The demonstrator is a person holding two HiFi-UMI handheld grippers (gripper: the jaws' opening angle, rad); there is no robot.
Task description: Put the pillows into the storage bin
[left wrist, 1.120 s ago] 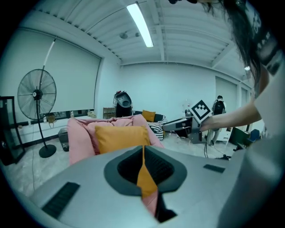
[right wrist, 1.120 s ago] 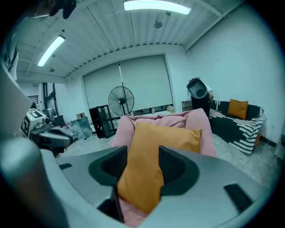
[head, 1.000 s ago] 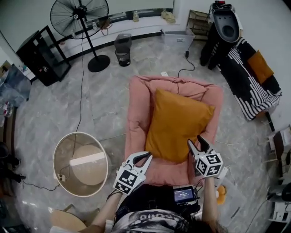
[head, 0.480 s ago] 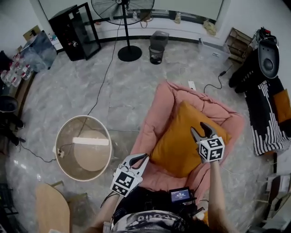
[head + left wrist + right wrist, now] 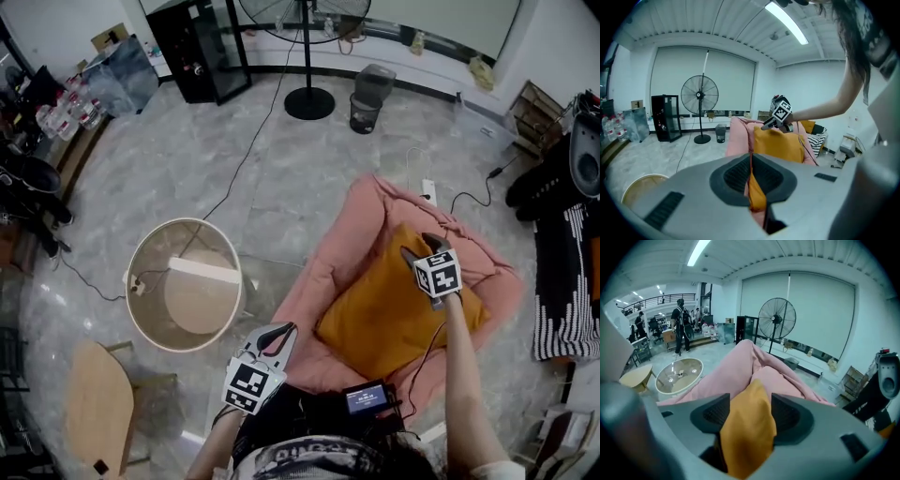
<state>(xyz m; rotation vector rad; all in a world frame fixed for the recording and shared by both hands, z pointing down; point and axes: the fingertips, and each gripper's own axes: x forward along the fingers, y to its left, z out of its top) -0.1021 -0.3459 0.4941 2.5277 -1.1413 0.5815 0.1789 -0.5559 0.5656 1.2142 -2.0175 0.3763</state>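
Since the earlier frames the right tool (image 5: pixel 419 247) has been carried from the near right corner of the orange pillow (image 5: pixel 384 314) to its far corner, at 1 o'clock on the pillow in the head view. Its jaws have just been opening and are now spread wide. That corner of the pillow is seen between them in the right gripper view, its fabric filling the gap from pad to pad without being squeezed.

The left tool (image 5: pixel 279 330) is found at the pillow's near left corner, at about 8 o'clock. Its jaws are pressed almost together, and a narrow fold of the orange fabric is pinched between the pads in the left gripper view.

The orange pillow is laid on the larger pink pillow (image 5: pixel 361 220), whose raised edges are seen around it from 10 to 2 o'clock. Both pillows are on the grey marbled floor (image 5: pixel 187 169).

The storage bin (image 5: pixel 150 253), round and cream, is set upright on the floor at 9 o'clock from the pillows, just beside the pink one's edge, with its mouth open upward. Neither pillow is in it.

Farther out, at 12 o'clock, the round base of a standing fan (image 5: pixel 309 101) and a small grey waste bin (image 5: pixel 367 94) are placed side by side. A black cabinet (image 5: pixel 202 47) is stood against the wall at 11 o'clock. A black cable is trailed over the floor from the fan's side toward the storage bin.
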